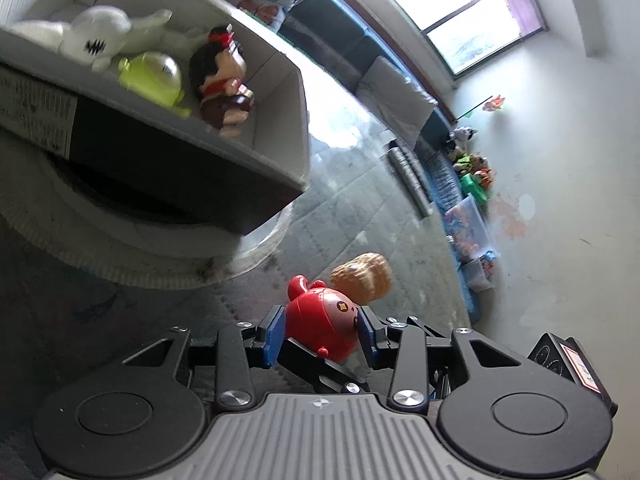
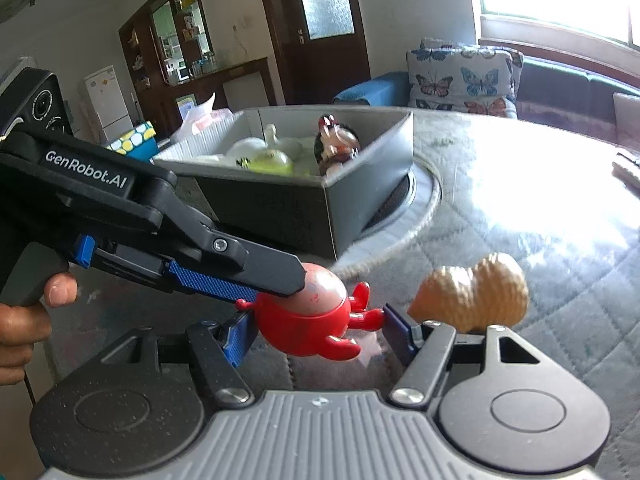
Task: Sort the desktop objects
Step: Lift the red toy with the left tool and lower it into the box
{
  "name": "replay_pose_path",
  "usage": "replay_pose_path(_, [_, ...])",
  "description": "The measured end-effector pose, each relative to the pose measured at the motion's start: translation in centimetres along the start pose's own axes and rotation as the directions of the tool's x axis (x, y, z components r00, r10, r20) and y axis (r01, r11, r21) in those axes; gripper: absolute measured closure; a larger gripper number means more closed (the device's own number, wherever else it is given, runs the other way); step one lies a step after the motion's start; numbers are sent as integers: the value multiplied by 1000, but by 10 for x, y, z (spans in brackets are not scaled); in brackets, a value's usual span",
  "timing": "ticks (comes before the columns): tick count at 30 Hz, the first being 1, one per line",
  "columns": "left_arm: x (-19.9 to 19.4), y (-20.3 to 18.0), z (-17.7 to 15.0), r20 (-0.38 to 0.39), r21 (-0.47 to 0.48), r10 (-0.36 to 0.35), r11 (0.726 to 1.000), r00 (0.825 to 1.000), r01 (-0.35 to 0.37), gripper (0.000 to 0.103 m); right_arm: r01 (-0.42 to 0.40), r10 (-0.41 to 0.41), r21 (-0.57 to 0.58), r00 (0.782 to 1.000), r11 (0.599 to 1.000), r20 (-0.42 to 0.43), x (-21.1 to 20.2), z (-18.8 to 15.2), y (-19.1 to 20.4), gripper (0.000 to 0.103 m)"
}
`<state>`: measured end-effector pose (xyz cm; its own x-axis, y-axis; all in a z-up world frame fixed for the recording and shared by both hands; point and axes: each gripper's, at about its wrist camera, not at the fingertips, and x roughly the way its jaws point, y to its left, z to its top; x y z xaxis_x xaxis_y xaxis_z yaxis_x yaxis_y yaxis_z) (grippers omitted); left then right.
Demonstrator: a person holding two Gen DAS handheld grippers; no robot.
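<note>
A red round toy figure [image 1: 324, 328] [image 2: 304, 332] with a pale face lies on the quilted table top. My right gripper [image 2: 318, 320] is shut on it, one blue pad on its body and the other on its small arm. My left gripper [image 1: 321, 316] [image 2: 280, 286] reaches in from the left and stands around the same toy, its pads close beside it without a clear press. A tan walnut-shaped toy [image 1: 362, 278] [image 2: 472, 300] sits just beyond. The grey box [image 1: 256, 148] [image 2: 280, 208] behind holds a white plush [image 1: 96, 36], a yellow-green toy [image 1: 156, 76] and a dark-haired doll [image 1: 220, 80].
The box rests on a round white ring [image 1: 120, 252] [image 2: 428, 200] set into the table. A person's hand [image 2: 24, 320] grips the left tool's handle. A sofa with butterfly cushions [image 2: 460, 76] stands past the table's far edge. Bare quilted cloth [image 2: 560, 240] spreads to the right.
</note>
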<state>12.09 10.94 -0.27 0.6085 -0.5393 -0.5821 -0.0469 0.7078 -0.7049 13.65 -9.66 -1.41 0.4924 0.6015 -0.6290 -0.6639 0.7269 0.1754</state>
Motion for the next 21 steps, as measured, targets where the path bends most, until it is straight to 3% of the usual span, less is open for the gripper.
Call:
replay_pose_path(7, [-36, -13, 23, 110, 41, -30, 999, 993, 26, 62, 12, -7, -76, 998, 997, 69, -10, 40, 17, 34])
replay_pose_path(13, [-55, -8, 59, 176, 42, -10, 999, 984, 3, 61, -5, 15, -125, 996, 992, 86, 13, 86, 29, 34])
replay_pose_path(21, [-43, 27, 107, 142, -43, 29, 999, 989, -23, 62, -41, 41, -96, 999, 995, -3, 70, 124, 23, 34])
